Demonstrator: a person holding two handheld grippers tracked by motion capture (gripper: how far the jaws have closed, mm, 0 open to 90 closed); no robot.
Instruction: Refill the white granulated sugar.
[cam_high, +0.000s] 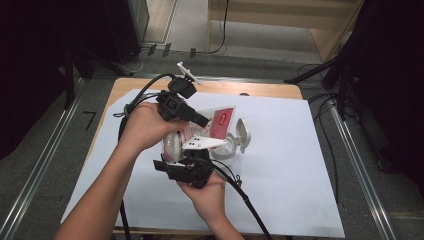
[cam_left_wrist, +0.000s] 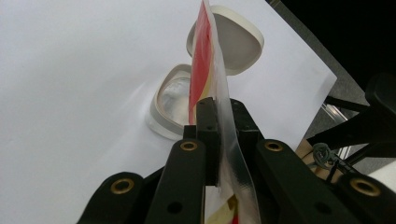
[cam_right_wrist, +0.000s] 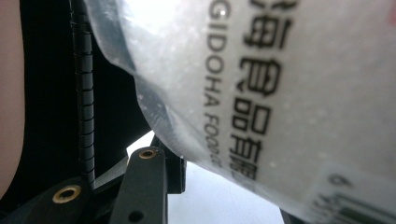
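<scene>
A clear plastic bag (cam_high: 220, 122) with a red label and white grains is held in the air between both hands. My left gripper (cam_high: 202, 121) comes in from the upper left and is shut on the bag's thin flat edge (cam_left_wrist: 205, 60); the jaws (cam_left_wrist: 222, 107) pinch the film. My right gripper (cam_high: 186, 152) points up from below and is closed around the bag's bulging lower part. In the right gripper view the printed bag (cam_right_wrist: 261, 84) lies against one jaw and hides the other. A white container (cam_high: 227, 151) with its flip lid (cam_high: 243, 132) open stands under the bag.
A white sheet (cam_high: 290, 165) covers most of the wooden table (cam_high: 270, 90). Cables trail from both grippers over the table's near and left edges. In the left gripper view the container (cam_left_wrist: 161, 109) and its lid (cam_left_wrist: 233, 42) sit just beyond the jaws.
</scene>
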